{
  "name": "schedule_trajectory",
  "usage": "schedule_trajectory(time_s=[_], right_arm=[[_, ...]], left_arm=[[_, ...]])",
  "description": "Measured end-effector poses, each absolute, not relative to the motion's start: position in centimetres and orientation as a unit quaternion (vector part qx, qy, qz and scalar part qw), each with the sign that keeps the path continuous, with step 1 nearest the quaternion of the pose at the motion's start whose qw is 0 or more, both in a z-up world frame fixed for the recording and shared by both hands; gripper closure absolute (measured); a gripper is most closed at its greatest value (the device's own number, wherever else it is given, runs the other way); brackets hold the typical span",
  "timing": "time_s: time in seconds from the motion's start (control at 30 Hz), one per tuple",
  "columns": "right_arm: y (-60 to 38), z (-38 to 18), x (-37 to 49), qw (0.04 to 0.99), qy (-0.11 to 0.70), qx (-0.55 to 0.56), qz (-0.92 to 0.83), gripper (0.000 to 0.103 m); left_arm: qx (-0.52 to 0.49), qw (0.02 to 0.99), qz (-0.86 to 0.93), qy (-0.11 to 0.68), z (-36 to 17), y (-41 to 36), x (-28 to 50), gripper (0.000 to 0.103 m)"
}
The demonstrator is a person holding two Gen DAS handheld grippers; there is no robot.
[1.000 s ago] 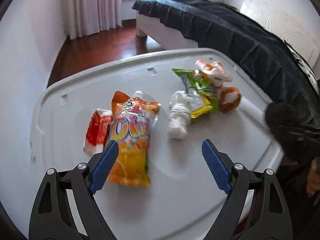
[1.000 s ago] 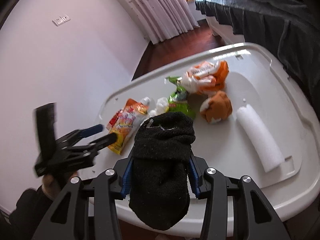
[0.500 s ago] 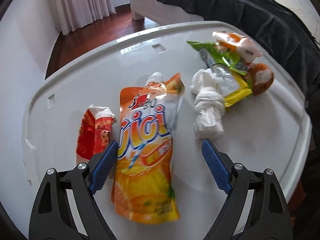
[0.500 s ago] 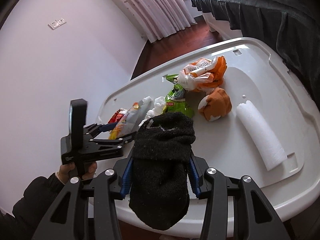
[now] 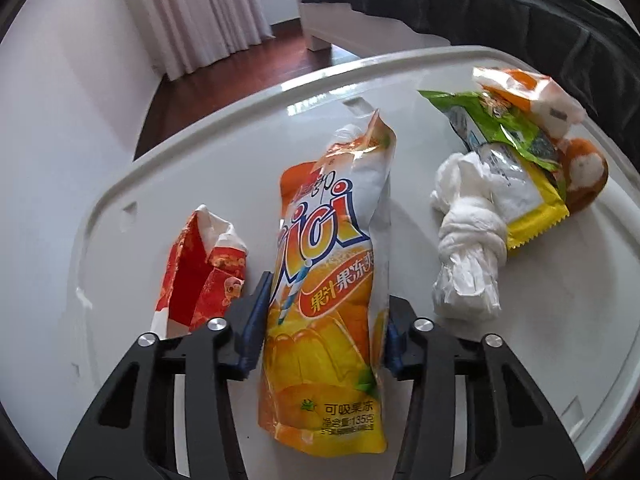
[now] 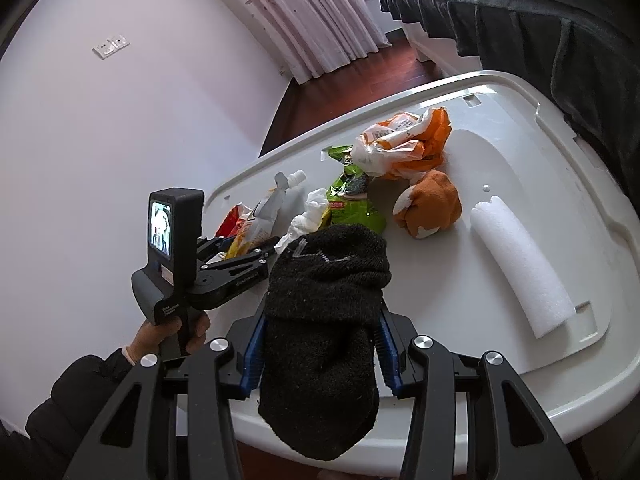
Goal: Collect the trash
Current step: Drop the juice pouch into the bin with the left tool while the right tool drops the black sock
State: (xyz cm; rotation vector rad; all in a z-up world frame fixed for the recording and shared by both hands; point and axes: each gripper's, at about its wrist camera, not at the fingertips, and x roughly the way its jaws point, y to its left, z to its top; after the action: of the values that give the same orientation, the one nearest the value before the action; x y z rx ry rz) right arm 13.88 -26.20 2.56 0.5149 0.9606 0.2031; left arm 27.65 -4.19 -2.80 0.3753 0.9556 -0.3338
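My left gripper (image 5: 322,326) is shut on an orange jelly-drink pouch (image 5: 332,264), its spout end raised off the white lid (image 5: 560,320). The pouch also shows in the right wrist view (image 6: 264,212), held by the left gripper (image 6: 256,248). My right gripper (image 6: 318,344) is shut on a black sock (image 6: 324,320) above the lid's near edge. On the lid lie a red paper packet (image 5: 200,272), a knotted white tissue wad (image 5: 468,248), a green-yellow wrapper (image 5: 516,160), an orange-white wrapper (image 6: 404,144) and an orange ball-like item (image 6: 432,204).
A white foam tube (image 6: 520,276) lies on the lid's right side. A bed with a dark cover (image 6: 540,20) stands behind and to the right. A white wall (image 6: 120,120) is on the left; curtains (image 6: 320,20) and wooden floor (image 6: 404,64) are beyond.
My left gripper moved forward over the pouch, shut on it and lifted its spout end. My right gripper kept holding the black sock, almost still.
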Motion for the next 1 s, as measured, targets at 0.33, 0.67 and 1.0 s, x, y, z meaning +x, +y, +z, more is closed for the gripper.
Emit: schedule_trajectory(time_s=[0.33, 0.67, 1.0], right_arm=[[-26.3, 3.1, 13.5, 0.856, 0.447, 0.242, 0.098, 0.057], [-24.8, 5.2, 12.0, 0.892, 0.409, 0.173, 0.088, 0.057], [-22.9, 4.5, 4.6, 0.919, 0.386, 0.049, 0.069, 0.057]], left_arm=[[0.136, 0.884, -0.123, 0.430, 0.9, -3.3, 22.5, 0.065], [0.058, 0.891, -0.057, 0.446, 5.3, -1.3, 11.8, 0.065], [0.017, 0.894, -0.028, 0.446, 4.7, -1.0, 0.8, 0.065]])
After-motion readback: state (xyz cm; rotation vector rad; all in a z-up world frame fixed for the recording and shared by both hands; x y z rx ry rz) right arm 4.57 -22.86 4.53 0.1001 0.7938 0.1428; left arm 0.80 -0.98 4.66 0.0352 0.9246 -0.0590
